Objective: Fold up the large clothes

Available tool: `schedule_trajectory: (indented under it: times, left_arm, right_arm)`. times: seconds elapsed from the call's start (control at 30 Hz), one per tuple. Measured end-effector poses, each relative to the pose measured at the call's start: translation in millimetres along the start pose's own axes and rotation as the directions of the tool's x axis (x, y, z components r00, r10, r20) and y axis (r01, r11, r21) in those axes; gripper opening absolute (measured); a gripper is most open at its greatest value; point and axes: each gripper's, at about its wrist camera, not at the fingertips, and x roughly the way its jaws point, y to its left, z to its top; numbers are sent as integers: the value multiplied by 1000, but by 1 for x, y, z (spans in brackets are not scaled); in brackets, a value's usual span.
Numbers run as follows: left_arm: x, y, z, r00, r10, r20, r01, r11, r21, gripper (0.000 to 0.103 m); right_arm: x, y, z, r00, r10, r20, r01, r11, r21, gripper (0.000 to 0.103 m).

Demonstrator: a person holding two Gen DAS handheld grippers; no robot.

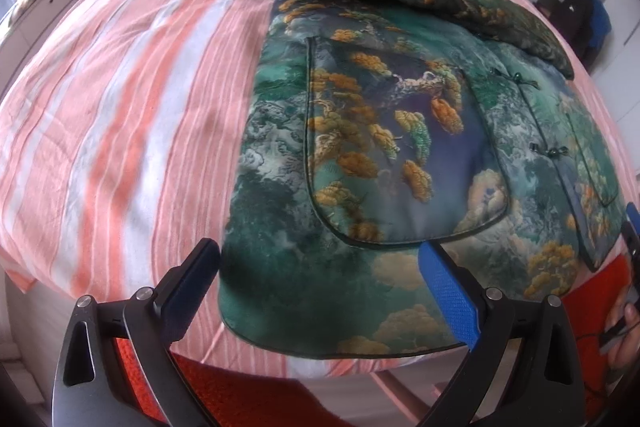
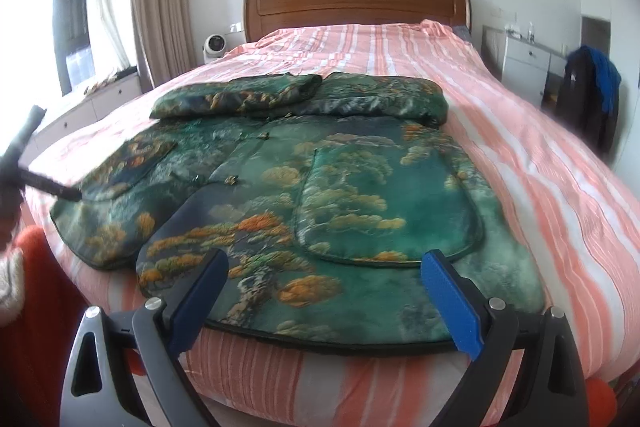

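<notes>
The padded green jacket (image 2: 320, 187) lies front-up on the bed (image 2: 520, 147), its hem along the bed's foot edge and its two sleeves already crossed over the chest, on the headboard (image 2: 356, 3) side of the pockets. Judging by that, the step in hand is the lengthwise fold: taking the hem and carrying it up toward the collar.

To do it well, each tool should bite the hem near its own corner, through all layers of the quilted cloth, since the satin face looks slippery and the padding thick; a shallow pinch would likely slide off. The two corners should rise together and travel level toward the headboard, so the overlapping front panels with their knot buttons (image 1: 548, 149) do not gape. Laying the hem just short of the folded sleeves would keep the bundle square.

The left tool (image 1: 320, 291) is spread wide, its fingers straddling the hem corner on the window (image 2: 72, 23) side of the jacket; whether the pads touch the cloth I cannot tell. The right tool (image 2: 324, 291) is equally wide open over the hem on the far side from the window, holding nothing
</notes>
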Motion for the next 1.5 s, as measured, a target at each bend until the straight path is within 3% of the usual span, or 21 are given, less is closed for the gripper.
schedule_trajectory:
  times: [0.17, 0.23, 0.33, 0.4, 0.57, 0.7, 0.73, 0.77, 0.83, 0.93, 1.0, 1.17, 1.33, 1.4, 1.43, 1.5]
  left_arm:
    - [-1, 16, 1, 999, -30, 15, 31, 997, -67, 100]
    - [0, 22, 0, 996, -84, 22, 86, 991, -101, 100]
    - [10, 20, -1, 992, -124, 3, 123, 988, -96, 100]
    - [17, 12, -4, 996, -93, -14, 92, 994, -53, 100]
    - [24, 2, -8, 997, -78, -23, 78, 997, -4, 100]
    - [20, 3, -10, 995, -98, -29, 98, 995, -11, 97]
    - [18, 1, -12, 995, -94, -26, 94, 996, -1, 95]
    - [15, -1, -15, 996, -84, -22, 84, 996, 12, 86]
    - [12, -7, -18, 998, -57, -18, 58, 998, 33, 77]
    - [9, -15, -17, 1000, -19, -17, 19, 998, 54, 57]
    - [4, -14, -16, 1000, -4, -13, 4, 999, 51, 41]
    - [-5, 3, -14, 999, -31, -19, 31, 999, 11, 24]
    - [-3, 5, -15, 999, -42, -20, 42, 999, -2, 28]
    - [0, 3, -16, 999, -28, -20, 28, 1000, 3, 43]
    - [1, 2, -17, 999, -26, -20, 26, 1000, 5, 47]
    - [2, -1, -17, 1000, -23, -14, 23, 1000, 11, 65]
  right_arm:
    - [-26, -77, 19, 996, -86, 1, 84, 985, 152, 97]
    - [-30, -114, 20, 992, -115, -59, 126, 967, 222, 98]
    - [-19, -151, 12, 979, -48, -196, 105, 950, 294, 98]
    - [-11, -158, 6, 970, -6, -243, 82, 949, 305, 98]
    - [16, -151, -2, 961, 98, -260, -3, 939, 345, 98]
    - [39, -143, -6, 945, 92, -315, 29, 933, 359, 88]
    - [39, -140, -4, 945, 88, -316, 31, 936, 351, 77]
    - [38, -138, -3, 944, 90, -318, 27, 939, 344, 62]
    - [38, -135, -2, 938, 86, -335, 30, 945, 327, 50]
    - [34, -136, -4, 938, 85, -337, 32, 944, 328, 24]
    - [31, -138, -2, 940, 100, -327, 23, 936, 351, 21]
    - [26, -135, 2, 942, 102, -320, 16, 937, 348, 18]
    - [28, -136, 1, 942, 109, -318, 13, 933, 360, 18]
    - [29, -136, 0, 941, 114, -318, 11, 931, 364, 18]
    - [29, -137, 0, 941, 116, -317, 9, 930, 366, 18]
    - [29, -138, 0, 941, 120, -315, 6, 928, 372, 20]
